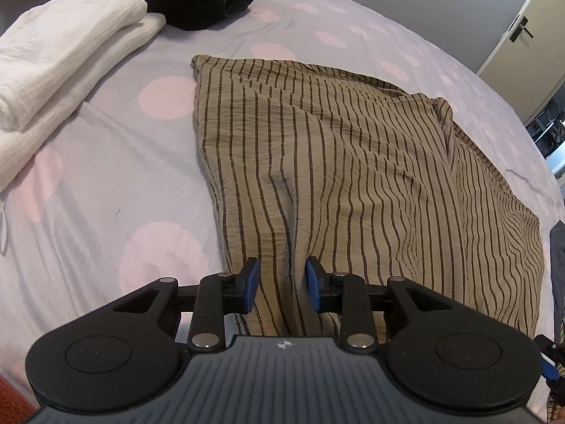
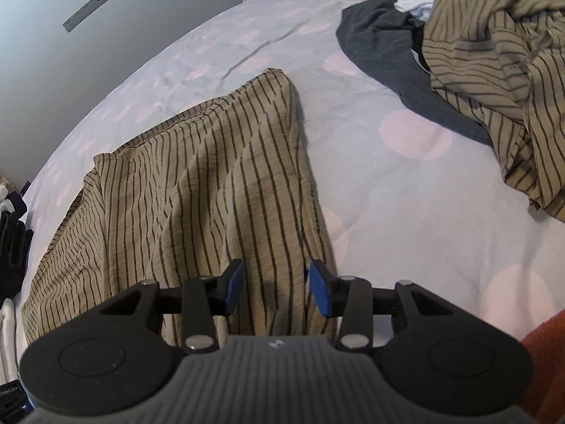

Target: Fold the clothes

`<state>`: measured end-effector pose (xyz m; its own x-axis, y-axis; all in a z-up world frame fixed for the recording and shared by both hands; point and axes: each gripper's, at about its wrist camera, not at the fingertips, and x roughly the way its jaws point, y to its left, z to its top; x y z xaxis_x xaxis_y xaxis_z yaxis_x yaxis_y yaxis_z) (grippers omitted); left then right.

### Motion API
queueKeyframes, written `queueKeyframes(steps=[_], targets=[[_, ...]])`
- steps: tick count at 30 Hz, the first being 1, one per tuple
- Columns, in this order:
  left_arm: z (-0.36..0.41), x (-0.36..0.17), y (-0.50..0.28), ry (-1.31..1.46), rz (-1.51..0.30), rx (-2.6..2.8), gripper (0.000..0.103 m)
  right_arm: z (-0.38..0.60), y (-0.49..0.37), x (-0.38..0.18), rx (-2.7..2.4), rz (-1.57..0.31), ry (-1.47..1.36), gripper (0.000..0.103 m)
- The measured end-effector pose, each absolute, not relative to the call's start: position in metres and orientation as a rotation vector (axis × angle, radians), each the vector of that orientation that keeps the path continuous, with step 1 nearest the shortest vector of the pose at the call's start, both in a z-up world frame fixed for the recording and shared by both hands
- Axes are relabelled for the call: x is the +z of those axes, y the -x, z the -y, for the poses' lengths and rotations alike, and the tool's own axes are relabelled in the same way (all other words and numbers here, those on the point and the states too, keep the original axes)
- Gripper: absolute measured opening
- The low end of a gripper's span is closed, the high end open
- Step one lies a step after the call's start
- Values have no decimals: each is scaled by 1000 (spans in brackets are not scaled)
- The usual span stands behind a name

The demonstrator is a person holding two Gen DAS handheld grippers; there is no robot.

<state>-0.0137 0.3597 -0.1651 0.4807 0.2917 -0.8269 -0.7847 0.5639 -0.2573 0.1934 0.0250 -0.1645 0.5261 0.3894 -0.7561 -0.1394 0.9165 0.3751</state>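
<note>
Underneath everything is a bed dressed in a pale lavender sheet (image 1: 106, 176) printed with big pink dots, and a grey wall and a cream door (image 1: 522, 31) with a dark handle stand past its far side. Two neat stacks sit at the far left corner: folded white towels (image 1: 63, 56), at least two layers deep, and beside them a dark folded pile (image 1: 208, 3) with a light piece on top. Across the bed to the right lies a loose heap: one crumpled striped garment (image 2: 501, 67) over a dark grey one (image 2: 388, 49), with a scrap of white (image 2: 415, 3) poking out.

One tan striped cloth (image 1: 353, 162) lies spread in the middle of the sheet, wrinkled, one side doubled over on itself. The left gripper (image 1: 282, 288) hangs at its near edge, blue pads apart with a raised ridge of the fabric running between them. The right gripper (image 2: 276, 288) sits at the same near hem further along, its pads likewise parted and straddling a fold of the cloth, not pinching it.
</note>
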Motion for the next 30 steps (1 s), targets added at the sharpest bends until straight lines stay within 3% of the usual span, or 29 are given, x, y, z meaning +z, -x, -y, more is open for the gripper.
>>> queueKeyframes(steps=[12, 13, 14, 17, 30], targets=[[-362, -160, 25, 748, -791, 734, 33, -20, -188, -173, 260, -1105, -262, 45], [-362, -159, 27, 753, -786, 738, 33, -21, -189, -175, 262, -1114, -260, 37], [-362, -158, 29, 761, -780, 740, 33, -22, -190, -176, 265, -1123, -258, 21], [-365, -156, 35, 798, -754, 749, 33, -26, -190, -174, 290, -1100, -254, 8], [-369, -148, 42, 809, -680, 783, 33, -74, -174, -121, 464, -889, -97, 5]])
